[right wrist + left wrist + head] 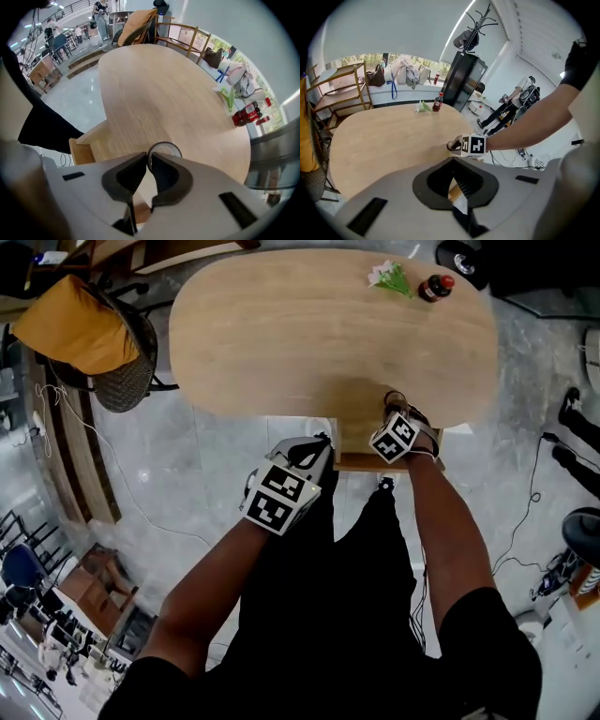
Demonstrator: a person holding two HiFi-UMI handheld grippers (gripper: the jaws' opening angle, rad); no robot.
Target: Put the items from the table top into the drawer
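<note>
The right gripper is seen at the near edge of the table, its jaws pinched almost together on a thin ring, above the part-open drawer. The left gripper is held off the table, left of the drawer, jaws together on nothing. A bottle and a green sprig are seen at the far right.

The person wears black clothes with short sleeves. The grey left claw and right claw carry black-and-white marker cubes.
</note>
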